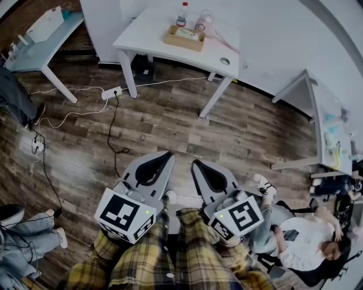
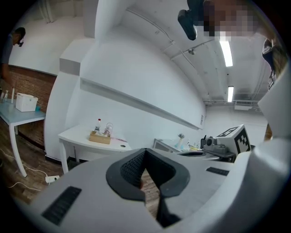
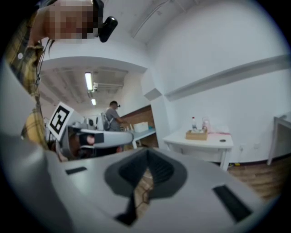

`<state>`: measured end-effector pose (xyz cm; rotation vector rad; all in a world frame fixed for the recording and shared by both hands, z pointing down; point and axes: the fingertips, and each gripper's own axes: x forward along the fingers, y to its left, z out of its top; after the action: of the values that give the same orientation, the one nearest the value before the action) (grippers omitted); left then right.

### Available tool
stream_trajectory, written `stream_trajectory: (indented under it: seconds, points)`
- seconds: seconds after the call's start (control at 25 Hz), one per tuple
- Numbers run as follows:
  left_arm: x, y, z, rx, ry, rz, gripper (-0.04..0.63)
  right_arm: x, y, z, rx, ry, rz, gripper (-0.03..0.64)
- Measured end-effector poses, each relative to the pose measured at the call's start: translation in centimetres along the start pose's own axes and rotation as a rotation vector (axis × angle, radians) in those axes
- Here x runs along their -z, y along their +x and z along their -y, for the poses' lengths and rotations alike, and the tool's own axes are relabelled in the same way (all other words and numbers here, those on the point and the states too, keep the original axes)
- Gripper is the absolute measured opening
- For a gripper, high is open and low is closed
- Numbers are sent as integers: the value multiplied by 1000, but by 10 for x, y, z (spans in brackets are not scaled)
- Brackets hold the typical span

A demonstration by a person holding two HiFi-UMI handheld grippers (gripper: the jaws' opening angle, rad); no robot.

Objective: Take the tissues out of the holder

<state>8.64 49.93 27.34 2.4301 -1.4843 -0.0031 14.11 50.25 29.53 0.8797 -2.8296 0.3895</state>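
Approach stage, grasp not yet begun. White tabletop [image 1: 148,31] stands well ahead across the wooden floor [image 1: 170,122]. My left hand-held gripper [image 1: 168,154] and right hand-held gripper [image 1: 195,163]: jaws together, empty. Wooden holder [image 1: 182,42] on the tabletop carries the tissues [image 1: 189,34]. Next, I judge: walk up, open one gripper.

The holder [image 1: 184,38] on the far desk [image 1: 142,35], top centre of the head view, is too small to show what it holds; in both tool views it is only a tiny tan box. The bottle [image 1: 181,14] behind it is too small to read. Plaid sleeves [image 1: 170,263] at the bottom edge hide the hands behind the left tool [image 1: 168,154] and right tool [image 1: 195,164]. A seated person [image 1: 306,243] at lower right and legs [image 1: 25,238] at lower left are cut by the frame
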Motion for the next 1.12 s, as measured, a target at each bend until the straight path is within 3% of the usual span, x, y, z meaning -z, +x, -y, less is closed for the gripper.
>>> stream_trajectory:
  seconds: [0.36,0.68,1.12]
  points:
    - [-4,9,-7,-42,-6,10,5,0,-8,16,8,3,3,12]
    - [-1,13,2,-90,-5,25,5,7,-15,28,-36,7,-10,12]
    - [-1,32,-36,-118,-22,8,5,8,21,47,-50,21,-38,12]
